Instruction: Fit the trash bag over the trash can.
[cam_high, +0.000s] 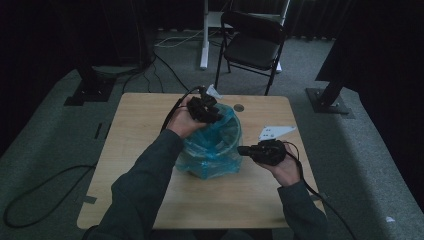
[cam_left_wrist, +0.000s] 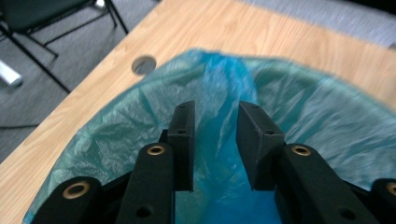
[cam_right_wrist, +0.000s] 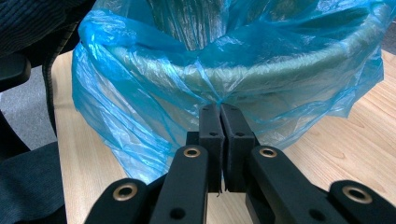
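Right gripper (cam_right_wrist: 219, 109) pinches blue bag (cam_right_wrist: 154, 107) (left gripper (cam_left_wrist: 215, 116) half-open around a fold).

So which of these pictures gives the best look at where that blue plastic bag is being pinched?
The right gripper view: the right gripper has its jaws shut on a gathered fold of the blue bag, close up. The high view shows bag and right gripper small and dim. The left gripper view shows a bag fold between the left gripper's parted jaws.

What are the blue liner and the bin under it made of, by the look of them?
Blue liner: thin plastic film, glossy and see-through; it wrinkles and bunches where the right claw pinches it. Bin: probably rigid plastic, pale green through the film; its rim holds a smooth curve.
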